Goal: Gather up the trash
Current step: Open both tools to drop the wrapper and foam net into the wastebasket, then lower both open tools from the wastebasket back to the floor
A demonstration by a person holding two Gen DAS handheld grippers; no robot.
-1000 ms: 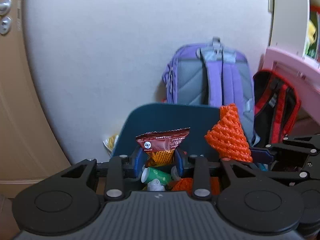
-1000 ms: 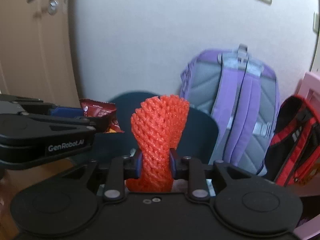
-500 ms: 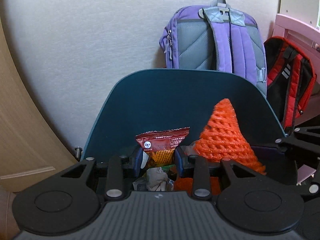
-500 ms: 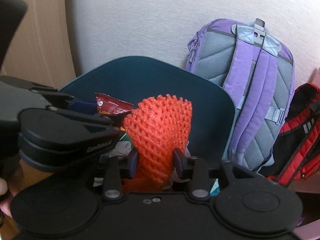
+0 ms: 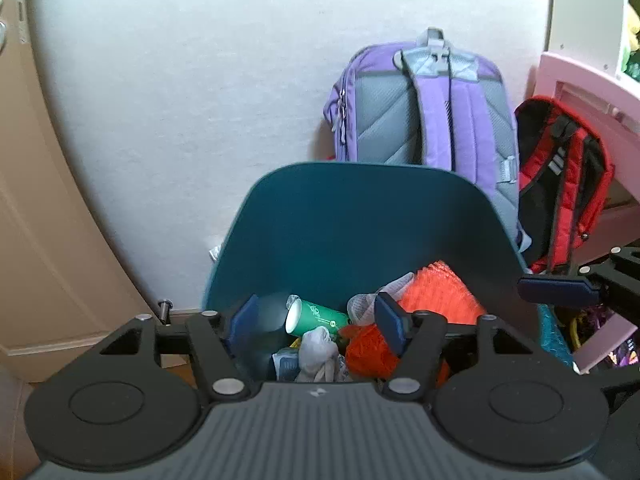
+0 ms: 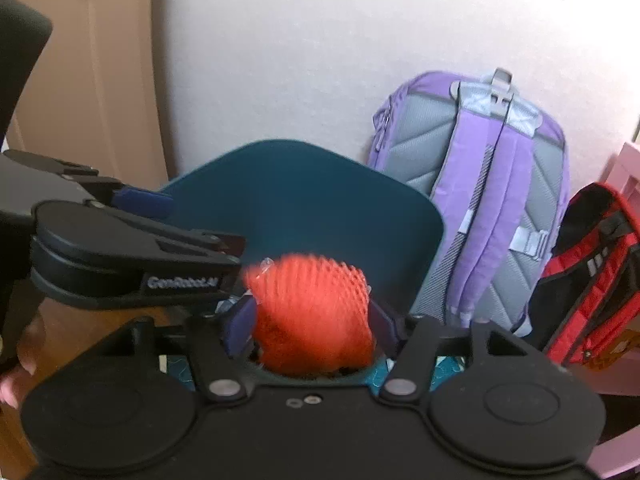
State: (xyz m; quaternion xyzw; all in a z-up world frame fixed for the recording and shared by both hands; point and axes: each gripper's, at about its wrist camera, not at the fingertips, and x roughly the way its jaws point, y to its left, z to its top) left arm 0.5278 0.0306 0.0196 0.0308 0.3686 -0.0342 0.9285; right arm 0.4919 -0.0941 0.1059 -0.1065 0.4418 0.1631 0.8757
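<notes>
One teal bin (image 5: 360,224) is seen, holding a green cup (image 5: 318,317), grey rags (image 5: 320,354) and orange foam net (image 5: 438,292). Above the bin, left hand-held gripper (image 5: 318,316) jaws have just been opening, nothing between. Right hand-held gripper (image 6: 310,320) jaws have just been opening; blurred net (image 6: 312,312) is seen between, pad contact unclear. Bin bottom is hidden.

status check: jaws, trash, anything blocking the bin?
Left gripper open, nothing between the jaws. Right gripper jaws just opened; orange foam net between them, blurred, over the teal bin. Nothing blocking.
</notes>
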